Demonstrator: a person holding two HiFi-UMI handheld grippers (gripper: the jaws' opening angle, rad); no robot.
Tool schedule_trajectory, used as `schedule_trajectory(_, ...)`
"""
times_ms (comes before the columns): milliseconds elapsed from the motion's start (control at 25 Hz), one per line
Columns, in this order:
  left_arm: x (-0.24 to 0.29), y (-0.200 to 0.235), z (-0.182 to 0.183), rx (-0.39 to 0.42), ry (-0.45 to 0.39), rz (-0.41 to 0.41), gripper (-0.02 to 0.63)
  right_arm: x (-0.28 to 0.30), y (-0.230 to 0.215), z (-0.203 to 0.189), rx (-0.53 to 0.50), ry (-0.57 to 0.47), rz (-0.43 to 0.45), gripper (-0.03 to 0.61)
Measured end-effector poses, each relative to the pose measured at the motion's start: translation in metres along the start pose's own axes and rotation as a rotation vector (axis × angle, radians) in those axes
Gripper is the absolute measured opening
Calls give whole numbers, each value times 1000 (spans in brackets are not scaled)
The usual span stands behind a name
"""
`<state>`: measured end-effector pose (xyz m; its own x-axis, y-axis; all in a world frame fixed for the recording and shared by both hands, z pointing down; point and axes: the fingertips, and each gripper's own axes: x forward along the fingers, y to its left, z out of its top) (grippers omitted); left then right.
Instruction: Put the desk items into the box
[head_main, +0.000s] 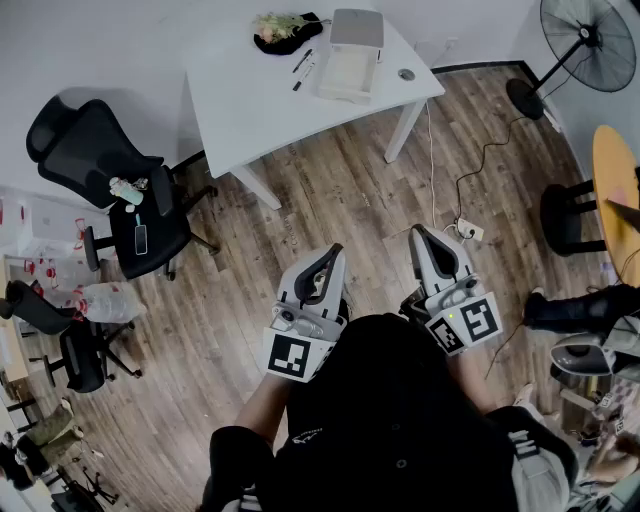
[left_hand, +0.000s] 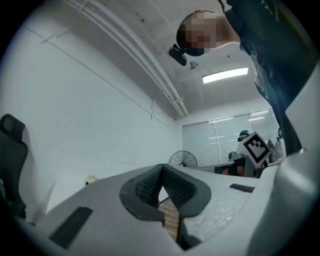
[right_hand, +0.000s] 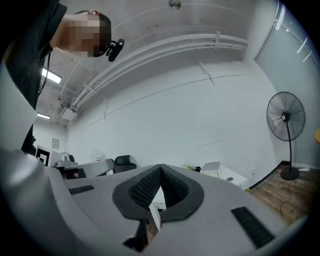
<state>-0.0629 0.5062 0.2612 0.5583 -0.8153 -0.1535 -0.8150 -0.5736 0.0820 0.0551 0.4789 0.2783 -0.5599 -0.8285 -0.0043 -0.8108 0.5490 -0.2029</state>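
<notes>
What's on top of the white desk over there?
On the white desk sit an open white box with a grey lid, two dark pens and a flower bunch. What lies inside the box is too small to tell.

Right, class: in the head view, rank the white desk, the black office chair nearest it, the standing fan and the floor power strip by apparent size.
1. white desk, largest.
2. black office chair.
3. standing fan, though the picture's edge crops it.
4. power strip, by far the smallest.
</notes>
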Motion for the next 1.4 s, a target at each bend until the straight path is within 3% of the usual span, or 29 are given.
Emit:
schedule_trajectory(280, -72, -148, -4, -33, 22, 166, 6, -183, 35, 2, -51, 40, 93, -2)
schedule_trajectory(400, -111, -196, -14, -51, 64, 179, 6, -247, 30, -18, -22, 100, 52, -2)
schedule_trajectory(560, -153, -235, -17, -18, 120, 187, 6, -305, 38, -27, 41, 100, 18, -2)
schedule_trajectory(720, -161, -247, -10, -2, 109, 191, 6, -319, 40, -25, 16, 101, -13, -2)
schedule_trajectory(960, -171, -242, 1, 2, 40, 210, 6, -312, 66, -30, -3, 108, 52, -2)
schedule_trajectory(1160, -175, -201, -9, -32, 45, 213, 6, -273, 71, -22, 28, 71, 24, -2)
schedule_trajectory(1400, -134, -151, 2, 42, 27, 152, 6, -221, 71, -7, -38, 41, 29, -2)
